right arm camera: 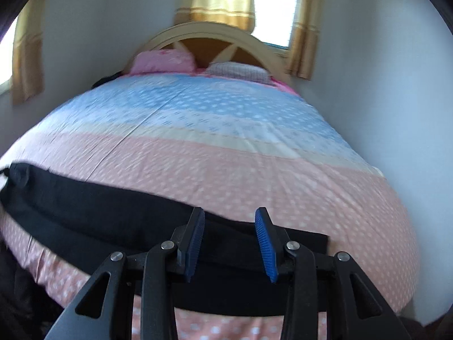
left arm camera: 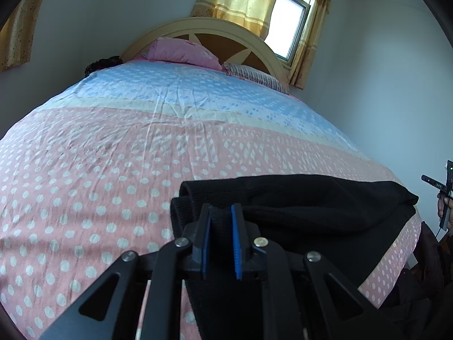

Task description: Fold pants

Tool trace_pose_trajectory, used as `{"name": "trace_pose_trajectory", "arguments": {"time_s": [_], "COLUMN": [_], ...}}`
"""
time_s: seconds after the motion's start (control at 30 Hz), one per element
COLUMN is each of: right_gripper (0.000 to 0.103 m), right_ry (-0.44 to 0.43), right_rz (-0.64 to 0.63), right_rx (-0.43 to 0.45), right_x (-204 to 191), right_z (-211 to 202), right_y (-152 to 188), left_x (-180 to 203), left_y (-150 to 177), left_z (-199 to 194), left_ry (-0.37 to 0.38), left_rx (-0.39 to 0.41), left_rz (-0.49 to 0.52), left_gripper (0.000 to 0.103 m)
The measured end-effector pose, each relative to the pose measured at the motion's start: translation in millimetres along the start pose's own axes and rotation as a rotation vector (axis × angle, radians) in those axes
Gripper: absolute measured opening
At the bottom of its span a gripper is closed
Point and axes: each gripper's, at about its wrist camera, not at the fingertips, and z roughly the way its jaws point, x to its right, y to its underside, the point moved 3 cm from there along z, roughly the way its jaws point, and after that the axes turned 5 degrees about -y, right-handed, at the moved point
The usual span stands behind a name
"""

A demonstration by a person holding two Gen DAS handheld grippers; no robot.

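Black pants (left arm camera: 311,212) lie across the near edge of the bed. In the left wrist view my left gripper (left arm camera: 220,209) is shut on the thick ribbed waistband end of the pants, black fabric pinched between its blue pads. In the right wrist view the pants (right arm camera: 85,206) stretch away to the left as a long black band. My right gripper (right arm camera: 230,218) is open, its blue-padded fingers spread above the pant-leg end (right arm camera: 305,240), holding nothing. The right gripper also shows at the far right edge of the left wrist view (left arm camera: 444,189).
The bed has a pink polka-dot and blue sheet (left arm camera: 113,155). A pink pillow (left arm camera: 184,52) and a striped pillow (left arm camera: 254,75) lie by the cream headboard (left arm camera: 203,25). A window with yellow curtains (left arm camera: 286,19) is behind. A white wall (right arm camera: 396,113) runs close along the bed's right side.
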Motion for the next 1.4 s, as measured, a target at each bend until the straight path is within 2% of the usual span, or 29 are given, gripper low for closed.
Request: {"name": "trace_pose_trajectory", "arguments": {"time_s": [0.17, 0.27, 0.33, 0.5, 0.57, 0.6, 0.67, 0.77, 0.8, 0.83, 0.9, 1.0, 1.17, 1.3, 1.4], "right_gripper": [0.039, 0.039, 0.039, 0.039, 0.029, 0.02, 0.019, 0.019, 0.016, 0.009, 0.004, 0.003, 0.003, 0.002, 0.002], "right_ry": [-0.094, -0.094, -0.087, -0.07, -0.089, -0.091, -0.088, -0.084, -0.084, -0.084, -0.074, -0.08, -0.126, -0.148, -0.159], "right_rz": [-0.284, -0.41, -0.445, -0.482, -0.469, -0.461, -0.459, -0.464, -0.467, -0.469, -0.475, -0.478, -0.435, -0.424, -0.427], "right_rx": [-0.093, -0.117, -0.12, -0.125, -0.136, -0.145, -0.15, -0.15, -0.154, -0.16, -0.162, -0.159, -0.129, -0.115, -0.144], "right_x": [-107, -143, -154, -163, -161, -160, -157, -157, -158, -159, -162, -162, -155, -156, -160], "right_z": [43, 62, 70, 82, 84, 84, 83, 87, 89, 90, 90, 85, 58, 38, 41], "right_y": [10, 19, 24, 21, 19, 19, 17, 14, 13, 13, 12, 8, -5, -4, 13], "left_x": [4, 11, 13, 12, 10, 10, 12, 18, 22, 26, 34, 41, 47, 46, 42], "left_y": [1, 0, -1, -2, -1, -1, 0, 4, 6, 7, 11, 14, 7, -2, 0], "left_z": [-2, -3, -2, -1, -3, -4, -9, -17, -18, -19, -20, -22, -36, -49, -57], "left_ry": [-0.022, -0.054, -0.064, -0.058, -0.051, -0.051, -0.057, -0.071, -0.08, -0.093, -0.113, -0.139, -0.143, -0.135, -0.121], "left_rx": [0.009, 0.009, 0.009, 0.007, 0.008, 0.009, 0.014, 0.017, 0.017, 0.016, 0.004, -0.006, 0.027, 0.043, 0.041], "left_rz": [0.037, 0.108, 0.14, 0.159, 0.16, 0.166, 0.195, 0.276, 0.315, 0.361, 0.445, 0.543, 0.639, 0.662, 0.653], "left_gripper": [0.014, 0.014, 0.014, 0.014, 0.015, 0.016, 0.016, 0.016, 0.016, 0.016, 0.016, 0.015, 0.014, 0.014, 0.014]}}
